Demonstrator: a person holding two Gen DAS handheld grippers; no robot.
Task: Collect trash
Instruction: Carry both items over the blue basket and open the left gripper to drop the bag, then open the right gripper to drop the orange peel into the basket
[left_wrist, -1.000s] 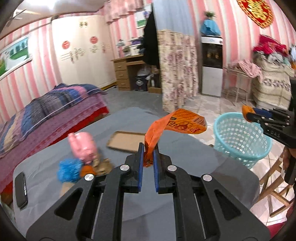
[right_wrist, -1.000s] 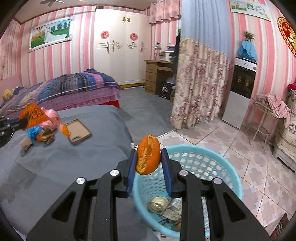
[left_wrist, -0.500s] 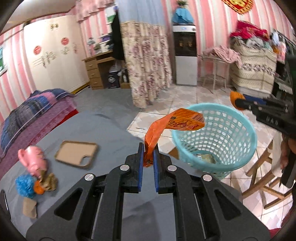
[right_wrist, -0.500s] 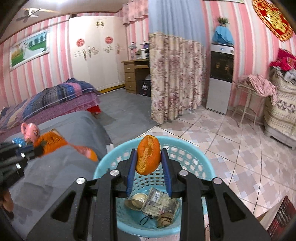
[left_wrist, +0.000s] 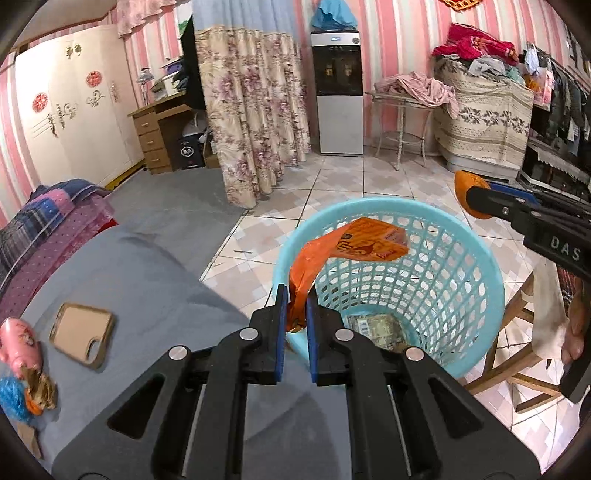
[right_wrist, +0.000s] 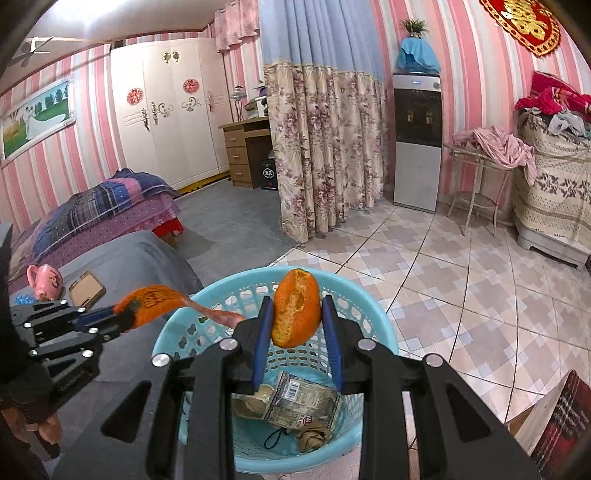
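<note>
Clamping a crumpled orange wrapper (left_wrist: 347, 251) between its blue pads, the left gripper (left_wrist: 295, 314) is closed tight on the wrapper's lower end, and the rest of it curls up and forward over the near rim of the turquoise laundry-style basket (left_wrist: 480, 273). Just beside it, the right gripper (right_wrist: 297, 325) pinches a piece of orange peel (right_wrist: 295, 308) upright between its pads, held above the basket's open mouth. Down in the basket lie a crushed printed packet (right_wrist: 301, 400) with a barcode, a pale round lid or cup (right_wrist: 255, 400) touching it, and a brown crumpled scrap (right_wrist: 314, 437). To the left of the basket spreads a grey bedcover (left_wrist: 147, 280); on it rest a tan phone case (left_wrist: 81, 334), a pink piggy bank (left_wrist: 18, 347) and, near that, a blue tuft with brown scraps (left_wrist: 22, 391). Beyond the basket runs tiled floor (right_wrist: 461, 266), then a floral curtain (right_wrist: 325, 147), a water dispenser (right_wrist: 417, 140), a wooden desk (right_wrist: 245, 151) and a white wardrobe (right_wrist: 166, 110) against pink striped walls.
</note>
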